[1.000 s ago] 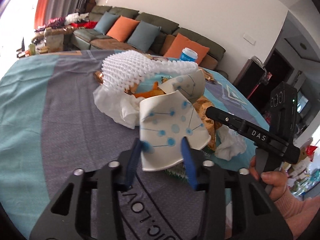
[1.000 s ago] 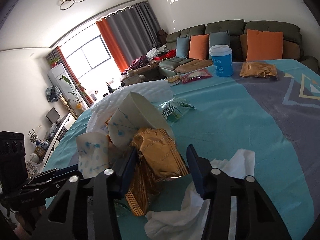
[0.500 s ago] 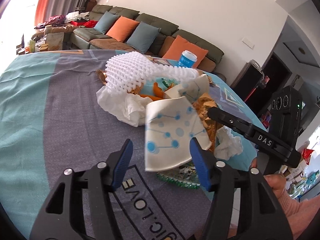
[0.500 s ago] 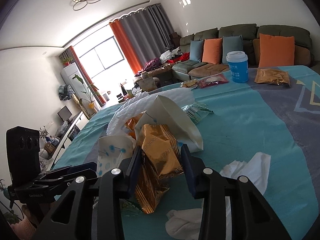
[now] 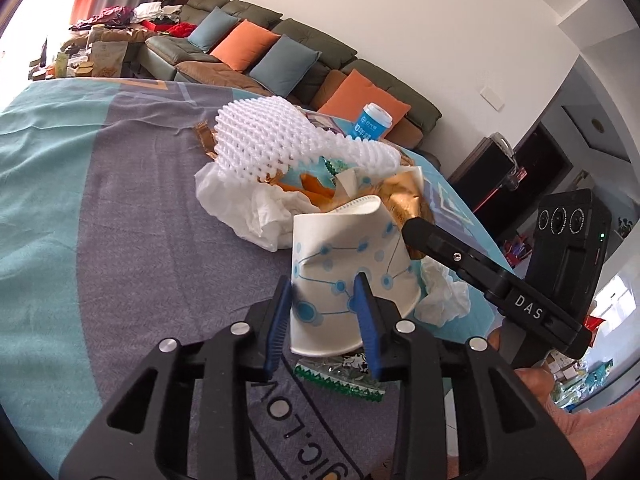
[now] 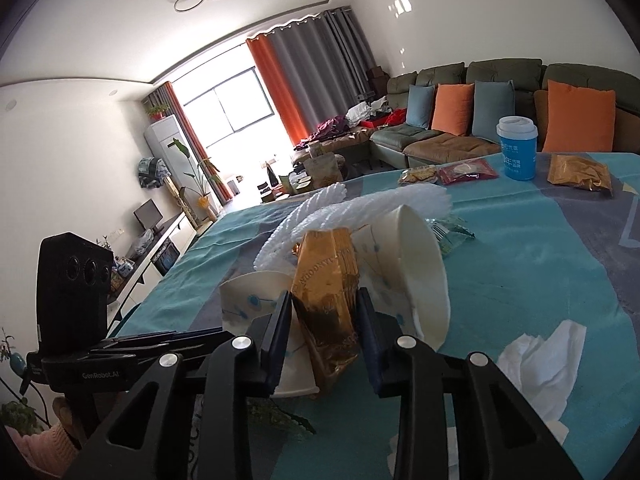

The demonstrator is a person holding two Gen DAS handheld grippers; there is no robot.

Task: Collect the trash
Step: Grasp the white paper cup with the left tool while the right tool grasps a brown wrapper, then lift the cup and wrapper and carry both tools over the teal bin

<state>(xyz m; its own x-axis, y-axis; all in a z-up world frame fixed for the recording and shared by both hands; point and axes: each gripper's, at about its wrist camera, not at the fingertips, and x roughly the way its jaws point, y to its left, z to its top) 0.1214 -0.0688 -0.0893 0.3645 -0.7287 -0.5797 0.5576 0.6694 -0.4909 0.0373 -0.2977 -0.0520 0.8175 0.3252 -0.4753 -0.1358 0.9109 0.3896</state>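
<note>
A heap of trash lies on the teal and grey tablecloth point(image 5: 100, 220). It holds a white foam net point(image 5: 280, 140), crumpled tissue point(image 5: 240, 204), paper cups and wrappers. My left gripper point(image 5: 323, 316) has its jaws closing on a dented white paper cup with blue dots point(image 5: 340, 248), and its blue pads press the cup's sides. My right gripper point(image 6: 324, 332) has its jaws closing on a gold foil wrapper point(image 6: 326, 292) that stands upright between the pads. In the left wrist view the right gripper's fingers point(image 5: 424, 236) reach into the heap from the right.
A second paper cup point(image 6: 416, 264) lies on its side behind the wrapper. Loose tissue point(image 6: 536, 360) and a green wrapper point(image 5: 340, 376) sit near the front. At the table's far end stand a blue lidded cup point(image 6: 516, 148), a gold packet point(image 6: 576, 172) and a red packet point(image 6: 468, 170).
My left jaws opened wide around the paper cup, then came back in on it. My right jaws narrowed onto the gold wrapper, which now stands more upright and slightly higher.
</note>
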